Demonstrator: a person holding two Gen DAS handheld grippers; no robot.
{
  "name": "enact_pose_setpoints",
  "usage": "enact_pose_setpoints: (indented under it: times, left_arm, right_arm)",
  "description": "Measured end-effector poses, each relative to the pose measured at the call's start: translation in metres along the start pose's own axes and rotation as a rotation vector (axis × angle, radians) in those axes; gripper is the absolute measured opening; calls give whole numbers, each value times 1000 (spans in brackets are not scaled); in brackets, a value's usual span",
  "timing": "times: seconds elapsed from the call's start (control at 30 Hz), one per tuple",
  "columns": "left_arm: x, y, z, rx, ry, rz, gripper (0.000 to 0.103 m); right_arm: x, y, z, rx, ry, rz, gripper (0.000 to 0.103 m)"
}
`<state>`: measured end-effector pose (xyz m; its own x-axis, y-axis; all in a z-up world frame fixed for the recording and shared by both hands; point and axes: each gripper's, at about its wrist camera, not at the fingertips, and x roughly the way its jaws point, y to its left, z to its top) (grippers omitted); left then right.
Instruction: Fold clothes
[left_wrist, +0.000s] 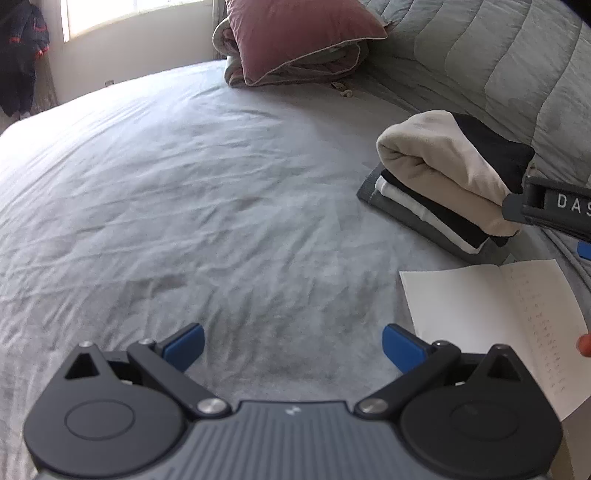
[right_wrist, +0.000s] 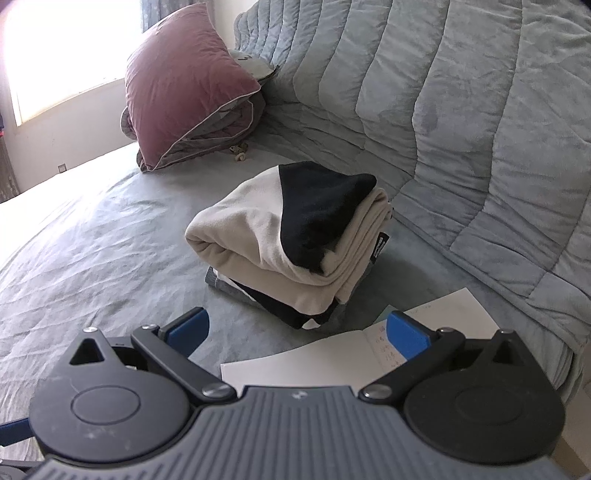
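Hovering with jaws wide and empty, left gripper (left_wrist: 292, 345) and right gripper (right_wrist: 299, 332) should square the folded clothes stack (right_wrist: 295, 236) gently.

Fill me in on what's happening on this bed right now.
A person is folding clothes with two handheld grippers. Both the left gripper and right gripper are open and hold nothing. A stack of folded clothes sits on the bed sheet, with an open notebook beside it.
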<state>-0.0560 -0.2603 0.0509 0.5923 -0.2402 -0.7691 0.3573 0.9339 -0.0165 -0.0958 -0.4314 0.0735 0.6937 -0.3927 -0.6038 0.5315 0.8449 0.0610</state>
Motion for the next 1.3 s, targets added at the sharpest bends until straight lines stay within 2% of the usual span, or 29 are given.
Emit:
enact_pose_setpoints:
  times: [0.13, 0.4, 0.63, 0.77, 0.93, 1.07, 1.3]
  left_arm:
    - [-3, 2, 3, -5, -7, 6, 103]
    - [-3, -2, 16, 48, -18, 37, 102]
    - [-9, 1, 19, 52, -18, 26, 102]
    - [-15, 0, 22, 122, -22, 17, 102]
    - [-26, 8, 22, 167, -34, 15, 102]
    - [-39, 21, 14, 151, -24, -23, 102]
    - [-62, 56, -1, 86, -30, -26, 102]
  right_arm:
    - [-3, 2, 1, -3, -3, 5, 103]
    - [-15, 1, 2, -21, -9, 24, 103]
    - [-23, -3, 4, -16, -18, 16, 103]
    - [-31, 2, 7, -19, -10, 43, 103]
    - [-53, 9, 5, 6, -23, -2, 103]
    - [-71, 18, -4, 29, -28, -24, 103]
    - [-95, 50, -27, 38, -17, -19, 103]
